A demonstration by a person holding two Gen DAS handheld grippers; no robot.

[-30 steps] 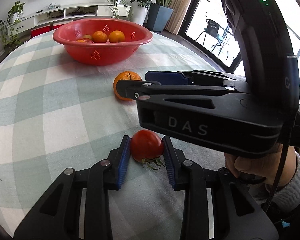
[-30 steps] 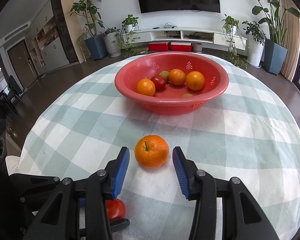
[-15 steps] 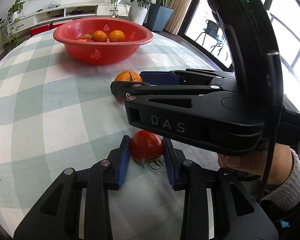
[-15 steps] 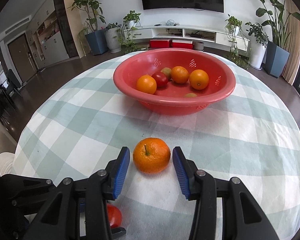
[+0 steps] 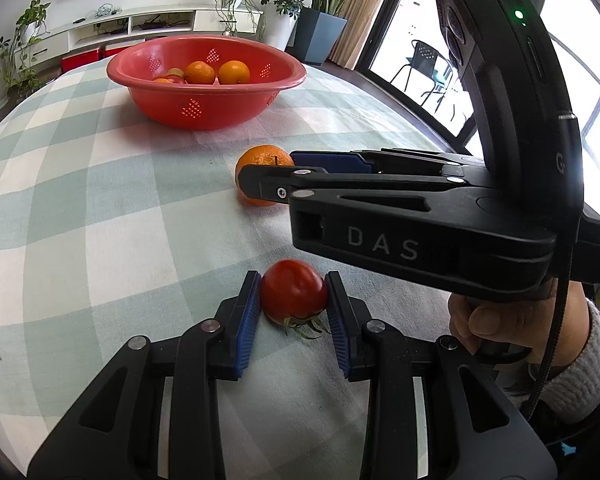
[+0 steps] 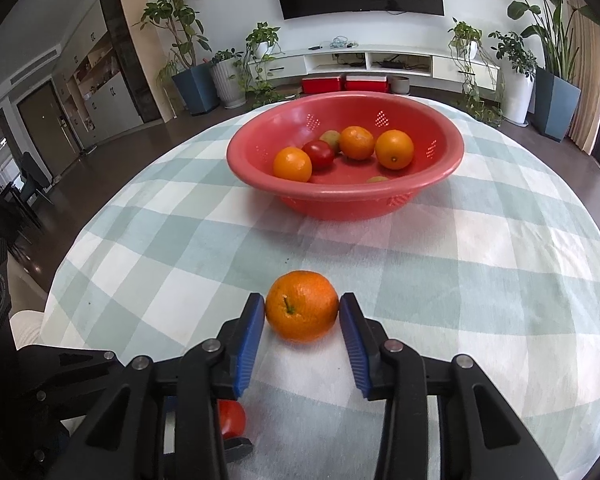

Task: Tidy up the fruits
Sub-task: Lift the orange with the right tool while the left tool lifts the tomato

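Clamping the tomato point(image 5: 293, 291) on the tablecloth point(image 5: 100, 220), the left gripper point(image 5: 292, 312) holds firm while the right gripper's point(image 6: 302, 332) jaws are closing, pads touching the orange point(image 6: 302, 306).

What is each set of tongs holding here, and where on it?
Left tongs clamp the tomato by its sides. Right tongs are closing around the orange, pads at its sides.

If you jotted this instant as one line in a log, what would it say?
left gripper: shut on tomato | right gripper: jaws closing around orange | red bowl: holds fruit
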